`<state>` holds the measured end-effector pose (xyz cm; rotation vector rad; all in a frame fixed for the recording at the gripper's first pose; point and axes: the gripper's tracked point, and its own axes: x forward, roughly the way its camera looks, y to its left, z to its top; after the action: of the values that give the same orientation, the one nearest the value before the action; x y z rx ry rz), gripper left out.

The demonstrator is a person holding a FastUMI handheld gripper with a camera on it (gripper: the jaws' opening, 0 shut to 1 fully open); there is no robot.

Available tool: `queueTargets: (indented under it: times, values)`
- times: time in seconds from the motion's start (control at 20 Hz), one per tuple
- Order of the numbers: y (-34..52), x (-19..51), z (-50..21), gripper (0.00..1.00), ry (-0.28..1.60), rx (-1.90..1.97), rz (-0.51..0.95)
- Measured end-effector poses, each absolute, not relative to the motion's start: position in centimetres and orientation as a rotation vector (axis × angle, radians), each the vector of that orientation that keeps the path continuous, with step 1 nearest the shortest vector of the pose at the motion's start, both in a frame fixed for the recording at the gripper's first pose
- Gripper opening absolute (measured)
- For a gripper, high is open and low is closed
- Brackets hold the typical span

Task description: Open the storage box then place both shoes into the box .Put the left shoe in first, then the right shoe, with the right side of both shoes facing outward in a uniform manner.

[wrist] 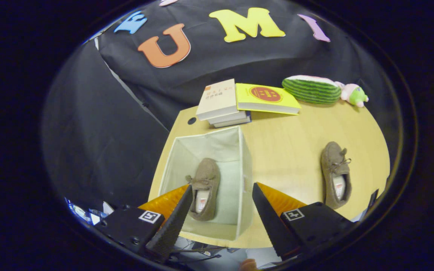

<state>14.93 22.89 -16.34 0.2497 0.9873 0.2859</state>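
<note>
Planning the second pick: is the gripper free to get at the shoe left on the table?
Probably yes. The gripper is open and holds nothing, above the storage box. The brown shoe on the table lies apart, beyond the right finger, with bare wood around it.

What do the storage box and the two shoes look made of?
Storage box: pale fabric panels, matte, probably collapsible; thin walls with stitched edges. Shoe in the box and shoe on the table: brown suede-like or fuzzy textile, matte nap, lace bow; exact material unclear. Claw open above the box, holding nothing.
</note>
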Motion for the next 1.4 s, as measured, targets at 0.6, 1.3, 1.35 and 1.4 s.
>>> queueTargets:
  times: [0.6, 1.3, 1.35, 1.4]
  values:
    - [3.2, 15.6, -22.9, 1.0, 1.088, 0.147, -0.026]
    - [-4.3, 16.1, -33.3, 0.5, 1.345, 0.181, -0.1]
    - [-4.7, 16.3, -33.7, 0.43, 1.344, 0.158, -0.102]
    - [-4.8, 16.3, -34.0, 0.38, 1.347, 0.148, -0.109]
